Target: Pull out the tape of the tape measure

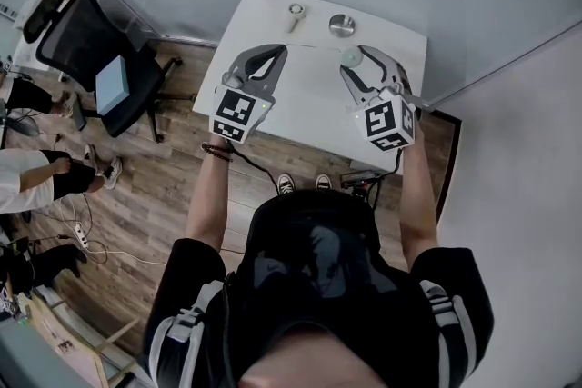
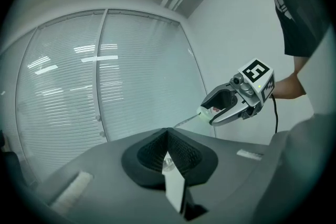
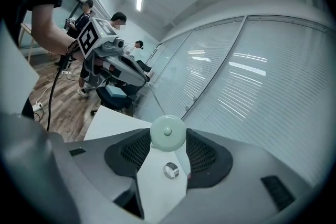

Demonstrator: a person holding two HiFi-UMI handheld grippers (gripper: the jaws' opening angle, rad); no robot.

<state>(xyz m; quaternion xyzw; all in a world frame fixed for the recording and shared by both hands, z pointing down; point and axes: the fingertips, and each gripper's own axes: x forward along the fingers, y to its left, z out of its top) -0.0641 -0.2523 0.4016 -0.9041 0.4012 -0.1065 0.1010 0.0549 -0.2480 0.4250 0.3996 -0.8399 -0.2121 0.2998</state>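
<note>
The tape measure's round pale green case point(image 3: 167, 133) sits gripped between the pads of my right gripper point(image 1: 356, 59), held above the white table point(image 1: 273, 109). A thin length of tape point(image 2: 185, 121) runs from the case point(image 1: 351, 57) across to my left gripper point(image 1: 275, 50). The left gripper's jaws are closed together on the tape's end point(image 2: 169, 130). In the left gripper view the right gripper point(image 2: 206, 111) appears at the right, holding the case point(image 2: 201, 112). In the right gripper view the left gripper point(image 3: 148, 77) is at the upper left, with the tape point(image 3: 152, 87) leading to it.
A round metal object point(image 1: 341, 24) and a small ring-like item point(image 1: 296, 12) lie at the table's far edge, by glass walls with blinds. A black office chair point(image 1: 100, 59) stands to the left on the wood floor. People point(image 3: 118, 19) stand in the background.
</note>
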